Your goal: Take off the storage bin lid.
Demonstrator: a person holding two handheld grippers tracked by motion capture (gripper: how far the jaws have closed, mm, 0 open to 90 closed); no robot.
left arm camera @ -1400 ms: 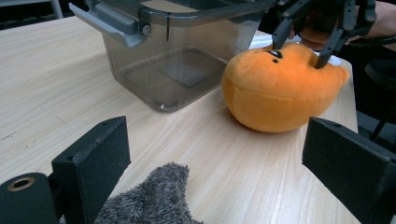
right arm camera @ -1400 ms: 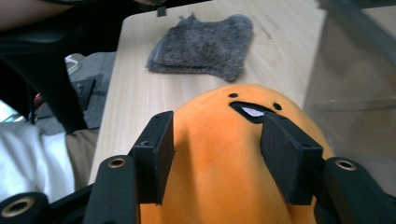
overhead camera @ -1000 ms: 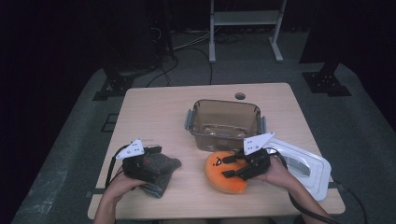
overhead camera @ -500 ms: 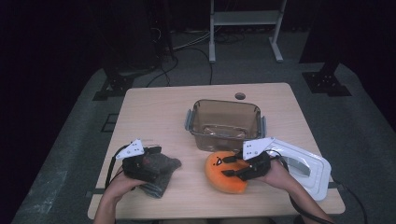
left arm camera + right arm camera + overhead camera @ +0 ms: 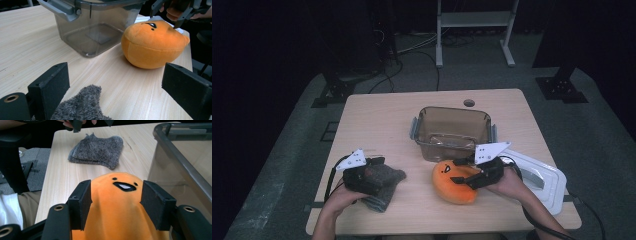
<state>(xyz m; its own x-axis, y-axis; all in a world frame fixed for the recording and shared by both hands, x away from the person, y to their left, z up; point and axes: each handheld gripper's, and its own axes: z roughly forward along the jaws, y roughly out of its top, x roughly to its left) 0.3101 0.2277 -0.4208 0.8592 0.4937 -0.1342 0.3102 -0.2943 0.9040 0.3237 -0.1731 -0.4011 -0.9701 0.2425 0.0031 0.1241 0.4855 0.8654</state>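
A: Right tongs (image 5: 116, 203), seen along their own two black jaws. What state?

B: The jaws straddle the orange plush toy (image 5: 120, 202), one pad on each flank, and they have just been opening. The cloth shows no pinch at the pads, so they read as released, with the toy between them but not gripped.

A: Where does the toy rest?

B: On the desk (image 5: 377, 115), just in front of the clear plastic bin (image 5: 453, 131) and near its front wall. The white lid (image 5: 539, 177) lies to the right, partly under the right hand.

A: Left tongs (image 5: 115, 87)?

B: Jaws well apart, released, standing over the grey fuzzy cloth (image 5: 82, 107). The cloth lies folded on the desk, well apart from the toy.

A: Likely faults from here?

B: Three, as a judgement.
1. The toy is soft and rounded; a closing grip set high on its crown may squeeze it out forward, towards the bin wall.
2. If lifted with a shallow hold, the plush may sag and catch the bin's rim or its side latch (image 5: 61, 11).
3. The cloth is loose-piled; the left jaws could nip one layer only, so that it unfolds and trails.
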